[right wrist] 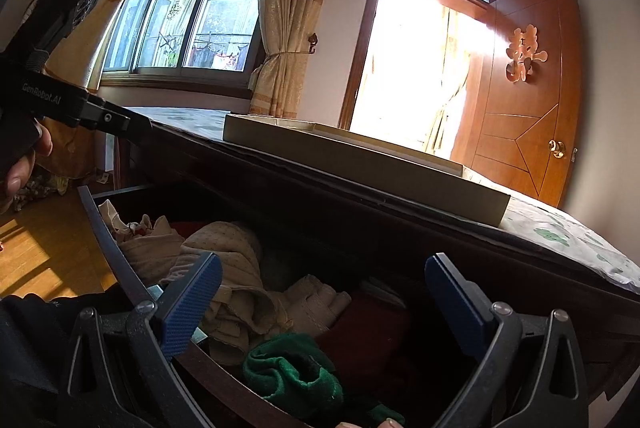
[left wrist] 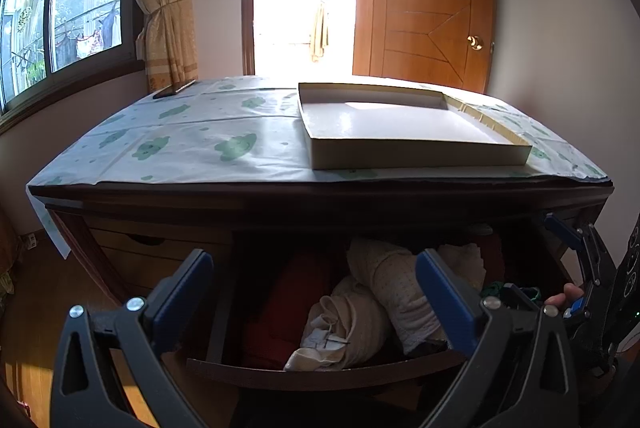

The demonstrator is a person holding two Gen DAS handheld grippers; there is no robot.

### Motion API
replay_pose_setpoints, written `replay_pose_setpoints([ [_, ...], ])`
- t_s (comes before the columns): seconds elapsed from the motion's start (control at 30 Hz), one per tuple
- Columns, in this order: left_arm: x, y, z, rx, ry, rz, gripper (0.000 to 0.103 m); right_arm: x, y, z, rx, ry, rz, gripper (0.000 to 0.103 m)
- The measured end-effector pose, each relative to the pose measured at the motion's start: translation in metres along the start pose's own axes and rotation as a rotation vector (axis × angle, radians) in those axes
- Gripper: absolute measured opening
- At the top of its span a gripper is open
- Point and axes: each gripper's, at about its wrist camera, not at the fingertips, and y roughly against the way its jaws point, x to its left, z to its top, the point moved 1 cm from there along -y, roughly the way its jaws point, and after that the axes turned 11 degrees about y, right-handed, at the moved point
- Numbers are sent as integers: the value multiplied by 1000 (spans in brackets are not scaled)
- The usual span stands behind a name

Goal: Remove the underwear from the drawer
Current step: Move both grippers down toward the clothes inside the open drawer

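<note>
Over the open drawer (left wrist: 320,372) of crumpled cream underwear (left wrist: 384,288), both grippers' ribbed blue fingers (right wrist: 192,308) gape apart.

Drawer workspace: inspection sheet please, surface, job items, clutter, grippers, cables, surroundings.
Surface: dresser top under a cloth with a green print.
Job's things: drawer open, holding rolled cream garments, a green garment and dark red fabric.
Clutter: shallow white box, empty; dark flat object at the far corner.
Grippers: left hand-held gripper and right hand-held gripper open, above the drawer, holding nothing.
Cables: nothing seen.
Surroundings: window, tied curtains, wooden door.
</note>
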Motion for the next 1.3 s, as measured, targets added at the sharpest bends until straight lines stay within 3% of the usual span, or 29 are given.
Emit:
replay_pose_setpoints([
  [1.0, -3, -4, -4, 35, -15, -15, 103, -1, 3, 4, 171, -55, 41, 102],
  [1.3, -8, -12, -9, 93, -21, -48, 103, -4, -3, 2, 276, -112, 81, 102],
])
